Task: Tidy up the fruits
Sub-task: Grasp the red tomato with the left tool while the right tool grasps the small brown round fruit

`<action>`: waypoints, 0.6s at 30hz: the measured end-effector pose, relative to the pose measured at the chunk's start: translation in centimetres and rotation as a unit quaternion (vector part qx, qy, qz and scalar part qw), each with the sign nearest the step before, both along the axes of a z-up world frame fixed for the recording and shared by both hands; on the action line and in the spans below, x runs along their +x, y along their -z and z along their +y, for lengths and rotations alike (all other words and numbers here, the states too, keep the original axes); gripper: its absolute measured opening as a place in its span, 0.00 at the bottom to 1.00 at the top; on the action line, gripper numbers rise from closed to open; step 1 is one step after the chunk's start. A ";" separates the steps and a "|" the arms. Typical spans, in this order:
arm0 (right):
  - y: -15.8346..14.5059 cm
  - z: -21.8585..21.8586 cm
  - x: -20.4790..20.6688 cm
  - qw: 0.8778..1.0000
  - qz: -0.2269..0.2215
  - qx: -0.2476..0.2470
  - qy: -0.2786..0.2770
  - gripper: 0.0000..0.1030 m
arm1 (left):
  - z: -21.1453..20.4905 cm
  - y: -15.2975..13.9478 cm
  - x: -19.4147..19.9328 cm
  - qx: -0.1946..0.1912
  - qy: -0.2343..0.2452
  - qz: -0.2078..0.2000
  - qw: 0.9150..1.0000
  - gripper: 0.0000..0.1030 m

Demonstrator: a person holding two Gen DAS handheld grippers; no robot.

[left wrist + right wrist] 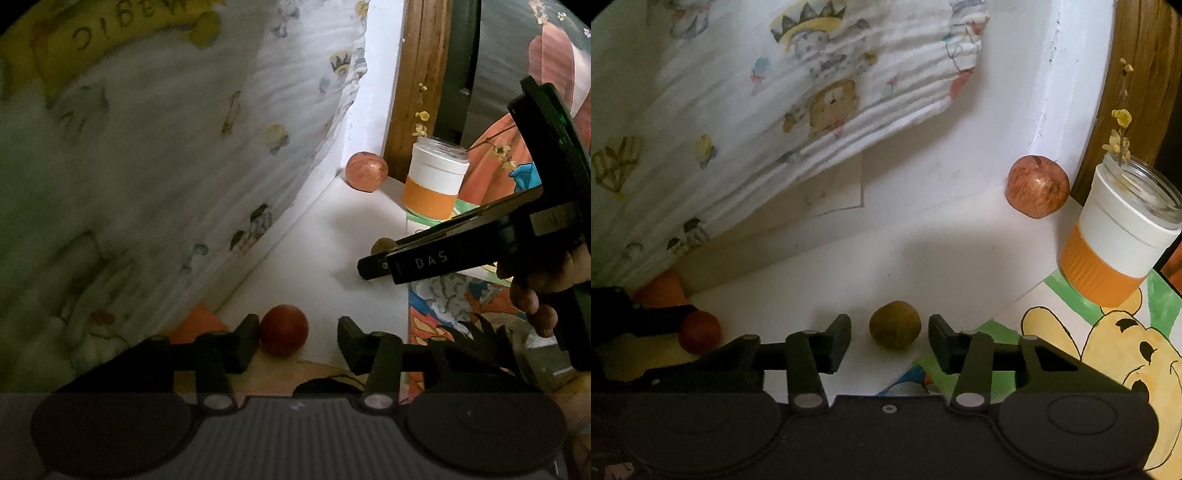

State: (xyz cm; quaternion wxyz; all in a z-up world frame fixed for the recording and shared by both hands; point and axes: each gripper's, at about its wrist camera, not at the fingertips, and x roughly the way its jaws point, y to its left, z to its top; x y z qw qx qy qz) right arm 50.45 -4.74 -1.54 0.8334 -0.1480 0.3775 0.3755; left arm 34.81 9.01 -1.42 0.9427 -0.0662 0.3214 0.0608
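Fingers of both grippers (298, 341) (889, 341) gape around smooth round fruits (283, 335) (894, 325).

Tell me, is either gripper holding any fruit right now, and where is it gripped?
Nothing is held. The left gripper is open around the red fruit, and the right gripper is open around the brownish-green fruit; neither has closed on its fruit.

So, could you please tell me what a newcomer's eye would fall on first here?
Probably the red-streaked apple against the white wall in the corner, beside the orange-and-white cup holding dried yellow flowers. Nearer, each open gripper frames a fruit: the right gripper a brownish-green fruit, the left gripper a dark red fruit.
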 end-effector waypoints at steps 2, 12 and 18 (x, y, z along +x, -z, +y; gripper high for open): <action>0.1 0.0 0.1 1.000 0.002 0.002 0.000 0.41 | 0.0 0.0 0.1 0.000 -0.003 0.001 1.000 0.44; -0.1 -0.2 -0.1 1.000 0.007 0.009 0.008 0.31 | 0.5 -0.1 0.2 -0.003 -0.020 0.005 1.000 0.30; -1.3 -0.8 -1.1 1.000 0.012 0.021 0.006 0.31 | 0.8 -0.5 0.0 -0.021 -0.018 0.011 1.000 0.29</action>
